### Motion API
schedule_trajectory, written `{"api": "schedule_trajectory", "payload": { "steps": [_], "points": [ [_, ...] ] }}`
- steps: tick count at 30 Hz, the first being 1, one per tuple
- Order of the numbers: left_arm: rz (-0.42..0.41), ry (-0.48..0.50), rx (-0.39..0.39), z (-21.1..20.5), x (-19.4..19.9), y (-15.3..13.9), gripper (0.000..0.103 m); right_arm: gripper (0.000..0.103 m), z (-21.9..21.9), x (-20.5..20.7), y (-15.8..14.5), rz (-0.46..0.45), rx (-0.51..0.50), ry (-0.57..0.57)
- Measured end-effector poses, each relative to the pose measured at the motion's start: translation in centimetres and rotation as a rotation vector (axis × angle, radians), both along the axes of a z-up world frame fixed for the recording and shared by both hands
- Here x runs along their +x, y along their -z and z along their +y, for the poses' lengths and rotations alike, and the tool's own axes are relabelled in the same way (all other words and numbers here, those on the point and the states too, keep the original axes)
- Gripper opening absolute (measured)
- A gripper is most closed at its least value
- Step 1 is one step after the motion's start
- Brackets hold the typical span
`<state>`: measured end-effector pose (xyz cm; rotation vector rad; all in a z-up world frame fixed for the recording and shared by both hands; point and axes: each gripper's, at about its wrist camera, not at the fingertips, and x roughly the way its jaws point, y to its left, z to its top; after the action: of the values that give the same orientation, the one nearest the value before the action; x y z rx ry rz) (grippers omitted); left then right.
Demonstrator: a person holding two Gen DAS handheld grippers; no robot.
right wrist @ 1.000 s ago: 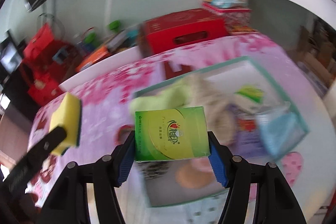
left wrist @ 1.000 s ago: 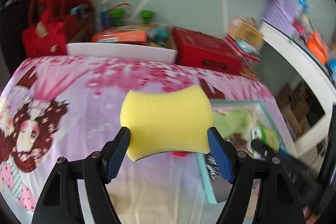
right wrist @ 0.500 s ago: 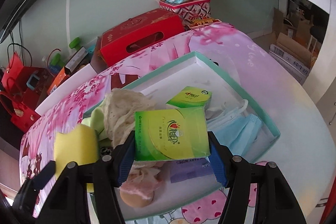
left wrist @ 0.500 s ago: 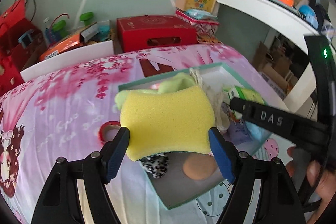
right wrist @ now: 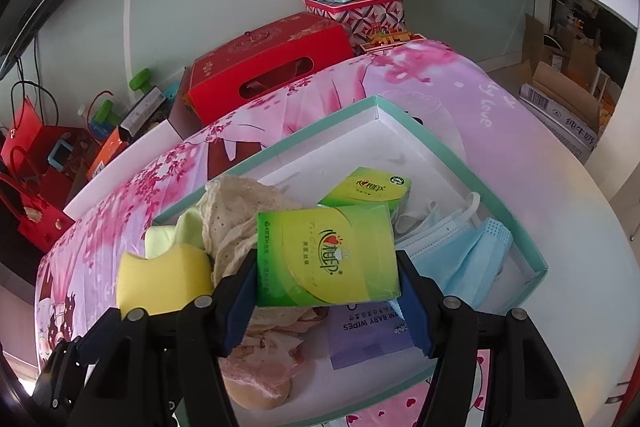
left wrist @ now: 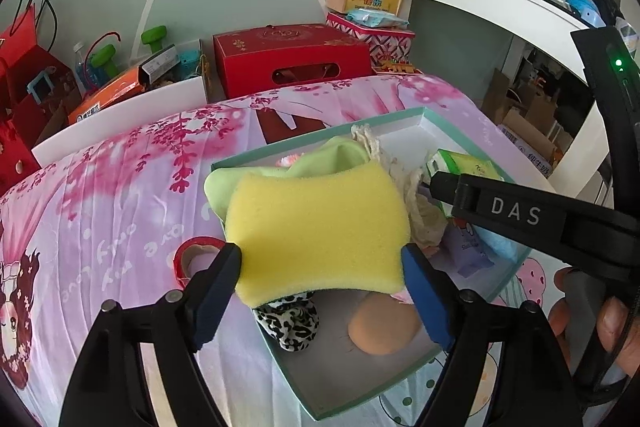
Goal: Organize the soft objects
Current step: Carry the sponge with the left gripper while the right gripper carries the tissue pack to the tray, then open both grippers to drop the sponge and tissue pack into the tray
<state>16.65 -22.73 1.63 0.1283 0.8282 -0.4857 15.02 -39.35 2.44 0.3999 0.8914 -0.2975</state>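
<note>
Above teal box: yellow sponge pinched in left gripper, green tissue pack clamped in right gripper. Visible only from left wrist: red tape roll; only from right: blue masks.

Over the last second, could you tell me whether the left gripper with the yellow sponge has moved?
Yes. The left gripper carried the yellow sponge rightward, from over the pink bedsheet to above the teal-rimmed box.

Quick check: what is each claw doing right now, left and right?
Left claw: closed on the yellow sponge, above the teal box.
Right claw: closed on the green tissue pack, above the same box.
</note>
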Motion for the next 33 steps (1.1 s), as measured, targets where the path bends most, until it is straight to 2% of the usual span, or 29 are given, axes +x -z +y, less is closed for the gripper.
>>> {"api": "schedule_trajectory", "payload": {
  "steps": [6,13,15,19,20,21,22,23,28,33],
  "points": [
    [0.01,0.01,-0.03,0.4,-0.5,-0.4,0.086,0.076,-0.2,-0.2,-0.1,-0.008,0.019,0.0],
    [0.003,0.0,-0.044,1.2,-0.9,-0.8,0.09,0.077,-0.4,-0.5,-0.2,-0.015,0.026,0.002],
    [-0.002,-0.007,-0.057,1.7,-0.9,-1.1,0.09,0.081,-0.5,-0.7,-0.3,-0.017,0.025,0.01],
    [0.0,-0.011,-0.091,2.5,-1.0,-1.6,0.091,0.081,-0.6,-1.1,-0.5,-0.02,0.017,0.018],
    [0.0,-0.012,-0.094,2.6,-1.0,-1.7,0.099,0.083,-0.6,-1.1,-0.6,-0.022,0.015,0.02],
    [-0.001,-0.015,-0.096,2.9,-1.0,-1.9,0.103,0.086,-0.6,-1.2,-0.6,-0.023,0.012,0.022],
    [-0.008,-0.021,-0.1,3.2,-1.1,-2.0,0.103,0.095,-0.7,-1.2,-0.6,-0.023,0.011,0.025],
    [-0.013,-0.03,-0.102,3.4,-1.0,-2.2,0.103,0.1,-0.7,-1.3,-0.7,-0.024,0.009,0.028],
    [-0.014,-0.113,-0.138,6.1,-0.2,-2.7,0.103,0.1,-0.8,-1.6,-0.7,-0.024,0.002,0.038],
    [-0.04,-0.234,-0.078,8.7,0.8,-2.5,0.103,0.1,-0.5,-1.7,-0.6,-0.011,-0.01,0.033]
  ]
}}
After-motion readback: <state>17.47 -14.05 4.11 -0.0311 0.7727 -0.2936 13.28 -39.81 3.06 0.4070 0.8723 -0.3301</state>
